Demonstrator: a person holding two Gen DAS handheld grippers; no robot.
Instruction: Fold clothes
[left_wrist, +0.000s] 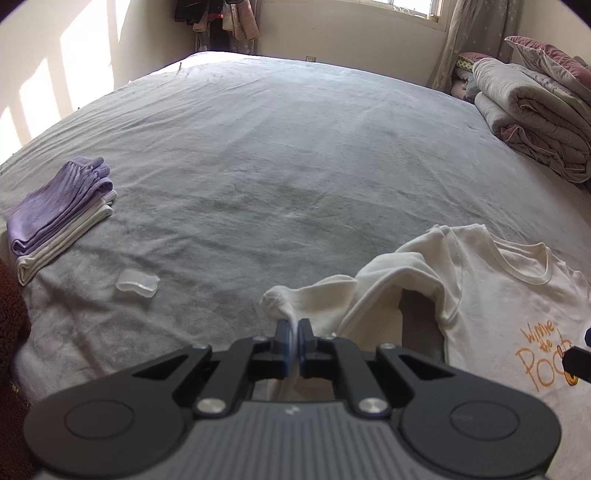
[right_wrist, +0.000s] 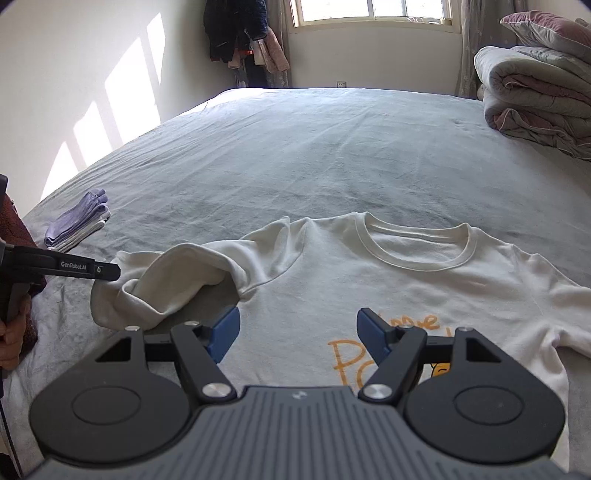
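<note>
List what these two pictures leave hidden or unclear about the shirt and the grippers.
- T-shirt hem: both wrist views, behind the gripper bodies and cut off by the bottom edge.
- Orange print: right wrist view, partly behind the right gripper.
- Sleeve end: left wrist view, pinched inside the left gripper.

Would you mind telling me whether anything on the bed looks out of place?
A small clear plastic piece lies loose on the grey bedsheet, between the folded clothes stack and the white T-shirt. It is no garment. Nothing else stands out.
</note>
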